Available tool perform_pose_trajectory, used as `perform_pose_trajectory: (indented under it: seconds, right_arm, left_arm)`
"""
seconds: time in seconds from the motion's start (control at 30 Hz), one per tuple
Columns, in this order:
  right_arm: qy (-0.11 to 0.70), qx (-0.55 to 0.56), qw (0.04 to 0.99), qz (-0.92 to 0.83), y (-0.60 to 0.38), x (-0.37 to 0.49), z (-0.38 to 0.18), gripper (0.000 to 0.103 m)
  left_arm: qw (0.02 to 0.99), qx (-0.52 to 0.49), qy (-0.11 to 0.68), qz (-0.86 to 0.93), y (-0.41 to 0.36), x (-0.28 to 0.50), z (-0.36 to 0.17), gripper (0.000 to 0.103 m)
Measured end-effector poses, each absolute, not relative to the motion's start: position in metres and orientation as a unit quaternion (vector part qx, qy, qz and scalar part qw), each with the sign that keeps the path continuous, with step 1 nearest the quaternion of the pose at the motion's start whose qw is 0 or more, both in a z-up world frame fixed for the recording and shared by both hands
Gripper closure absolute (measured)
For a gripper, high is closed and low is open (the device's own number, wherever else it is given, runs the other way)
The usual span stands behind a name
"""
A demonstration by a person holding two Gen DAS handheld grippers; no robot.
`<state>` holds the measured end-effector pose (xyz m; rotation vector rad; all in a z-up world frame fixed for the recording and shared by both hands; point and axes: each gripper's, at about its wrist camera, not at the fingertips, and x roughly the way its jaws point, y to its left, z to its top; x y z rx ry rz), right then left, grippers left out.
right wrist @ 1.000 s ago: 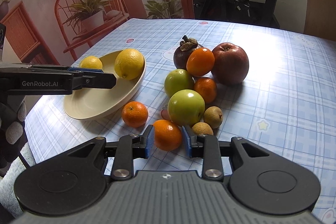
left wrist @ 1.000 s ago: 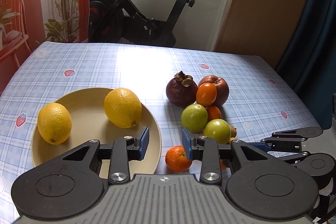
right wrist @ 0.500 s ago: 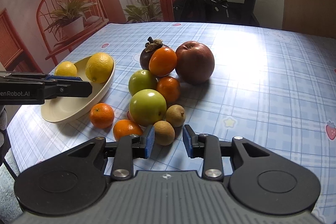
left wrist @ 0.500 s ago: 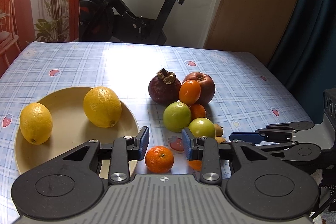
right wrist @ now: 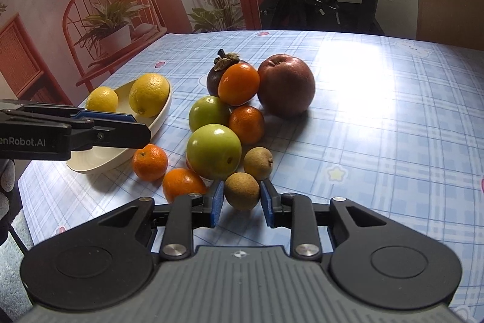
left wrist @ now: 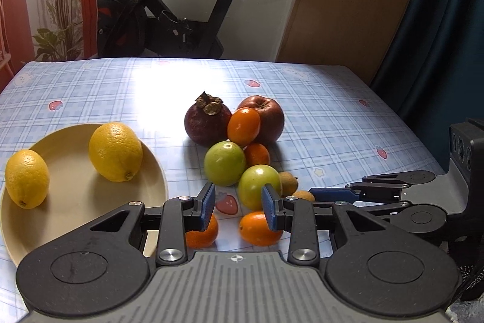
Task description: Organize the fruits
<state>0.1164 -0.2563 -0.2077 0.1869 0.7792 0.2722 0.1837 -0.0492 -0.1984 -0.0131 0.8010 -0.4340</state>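
We saw the right gripper [right wrist: 242, 199] closed on a small brown fruit [right wrist: 242, 191], just in front of the near green apple [right wrist: 214, 151]. The left gripper [left wrist: 238, 203] hung narrowly open and empty beside that apple.

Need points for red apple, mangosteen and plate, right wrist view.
red apple [right wrist: 286, 85], right wrist view, middle of its front skin
mangosteen [right wrist: 213, 80], right wrist view, dark left side
plate [right wrist: 165, 112], right wrist view, outer wall

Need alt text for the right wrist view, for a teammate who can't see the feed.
The right gripper has its jaws around a small brown fruit at the near edge of a fruit pile on a checked tablecloth. To the left, two lemons sit in a cream plate, with the left gripper above it.
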Motion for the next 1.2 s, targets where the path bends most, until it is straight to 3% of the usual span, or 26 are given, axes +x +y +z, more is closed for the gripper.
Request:
perform_pose_trajectory:
  seconds: [0.17, 0.3, 0.7, 1.0, 1.2]
  right_arm:
    - [0.360, 0.106, 0.922, 0.097, -0.284, 0.102, -0.208, 0.074]
    - [0.346, 0.111, 0.929, 0.073, -0.305, 0.090, -0.210, 0.074]
    - [0.311, 0.138, 0.939, 0.052, -0.331, 0.070, -0.222, 0.074]
    - [0.298, 0.140, 0.943, 0.052, -0.333, 0.064, -0.225, 0.074]
    - [0.294, 0.144, 0.943, 0.051, -0.334, 0.061, -0.225, 0.074]
  left_arm:
    - [0.892, 0.015, 0.382, -0.241, -0.082, 0.184, -0.203, 0.069]
    - [0.884, 0.018, 0.392, -0.253, -0.107, 0.196, -0.210, 0.078]
    - [0.888, 0.079, 0.394, -0.222, -0.147, 0.227, -0.227, 0.078]
    - [0.880, 0.117, 0.391, -0.242, -0.156, 0.208, -0.227, 0.078]
    - [0.873, 0.090, 0.396, -0.269, -0.159, 0.195, -0.226, 0.078]
